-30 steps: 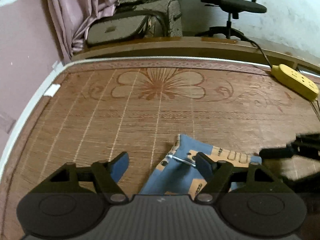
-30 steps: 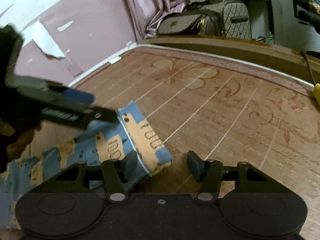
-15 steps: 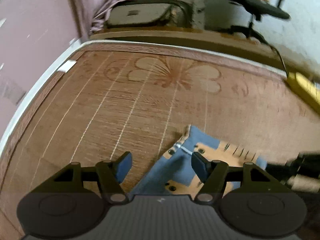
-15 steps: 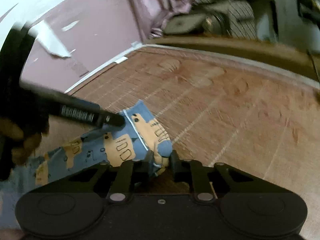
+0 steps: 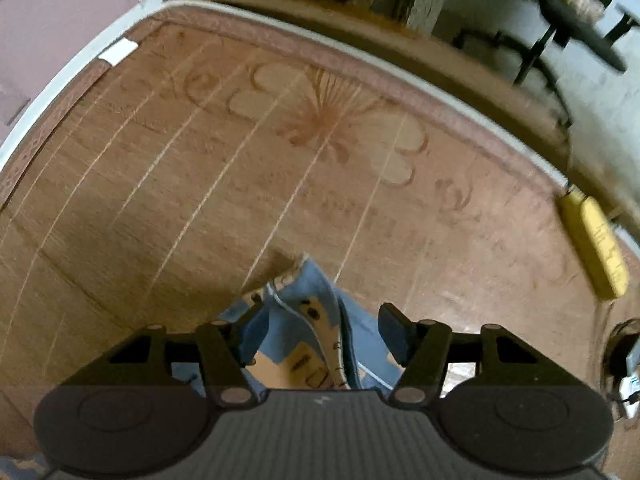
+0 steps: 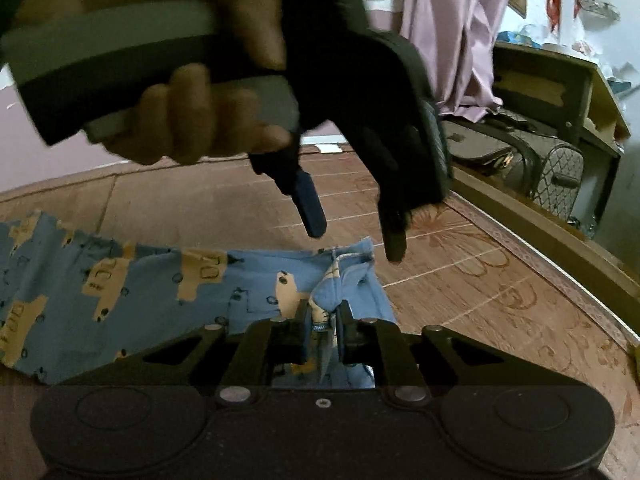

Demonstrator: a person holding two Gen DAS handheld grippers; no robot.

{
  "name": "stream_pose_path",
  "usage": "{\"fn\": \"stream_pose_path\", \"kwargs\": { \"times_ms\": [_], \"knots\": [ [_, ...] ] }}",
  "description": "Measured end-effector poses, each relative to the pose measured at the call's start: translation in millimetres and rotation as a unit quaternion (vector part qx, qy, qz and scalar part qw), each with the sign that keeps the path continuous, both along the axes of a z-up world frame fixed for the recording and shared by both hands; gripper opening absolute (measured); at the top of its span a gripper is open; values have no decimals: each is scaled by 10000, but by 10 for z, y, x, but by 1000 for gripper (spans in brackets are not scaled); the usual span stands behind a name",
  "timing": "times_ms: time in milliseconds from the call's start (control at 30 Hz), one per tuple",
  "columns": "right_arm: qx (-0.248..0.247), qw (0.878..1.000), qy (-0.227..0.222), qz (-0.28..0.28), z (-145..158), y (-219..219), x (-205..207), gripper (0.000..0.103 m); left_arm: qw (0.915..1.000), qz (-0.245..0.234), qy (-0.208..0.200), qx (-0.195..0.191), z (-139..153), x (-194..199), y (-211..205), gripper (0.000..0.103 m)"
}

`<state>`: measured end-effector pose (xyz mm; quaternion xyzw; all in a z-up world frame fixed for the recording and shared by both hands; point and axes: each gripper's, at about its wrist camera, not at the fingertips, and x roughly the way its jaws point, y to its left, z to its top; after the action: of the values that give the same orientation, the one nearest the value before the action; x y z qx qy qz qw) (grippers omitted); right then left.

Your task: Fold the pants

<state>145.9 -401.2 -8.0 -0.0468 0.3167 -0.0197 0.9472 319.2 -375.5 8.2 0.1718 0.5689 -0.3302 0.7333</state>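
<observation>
Small blue pants (image 6: 168,284) with tan patches lie on a brown woven mat (image 6: 500,292), stretching to the left. My right gripper (image 6: 322,330) is shut on a bunched fold of the pants near their end. My left gripper (image 5: 320,330) is open, its fingers apart over the raised end of the pants (image 5: 304,312) in the left wrist view. In the right wrist view the left gripper (image 6: 352,236) hangs open just above that same end, held by a hand (image 6: 200,120).
A yellow power strip (image 5: 600,244) lies at the mat's right edge. Beyond the mat's white border (image 5: 360,54) stand bags (image 6: 520,160), a pink curtain (image 6: 452,32) and an office chair (image 5: 572,20). A pink wall (image 5: 60,4) runs along the left.
My right gripper shut on the end of the pants and lifted it. My left gripper rose and swung over the pants, still open.
</observation>
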Motion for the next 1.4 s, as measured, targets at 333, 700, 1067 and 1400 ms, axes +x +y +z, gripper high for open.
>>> {"fn": "stream_pose_path", "kwargs": {
  "times_ms": [333, 700, 1067, 1400],
  "knots": [
    [1499, 9785, 387, -1364, -82, -624, 23, 58, 9996, 167, 178, 131, -163, -4, -73, 67],
    [3165, 9292, 421, -1861, -185, -974, 19, 53, 9991, 351, 256, 33, -286, 65, -67, 73],
    [2729, 9448, 421, -1764, -118, -876, 60, 16, 9993, 230, 291, -79, -164, 70, -28, 69],
    [1364, 9880, -21, -722, 64, -378, 63, 15, 9982, 136, 452, 367, -117, 60, -126, 69]
  ]
}}
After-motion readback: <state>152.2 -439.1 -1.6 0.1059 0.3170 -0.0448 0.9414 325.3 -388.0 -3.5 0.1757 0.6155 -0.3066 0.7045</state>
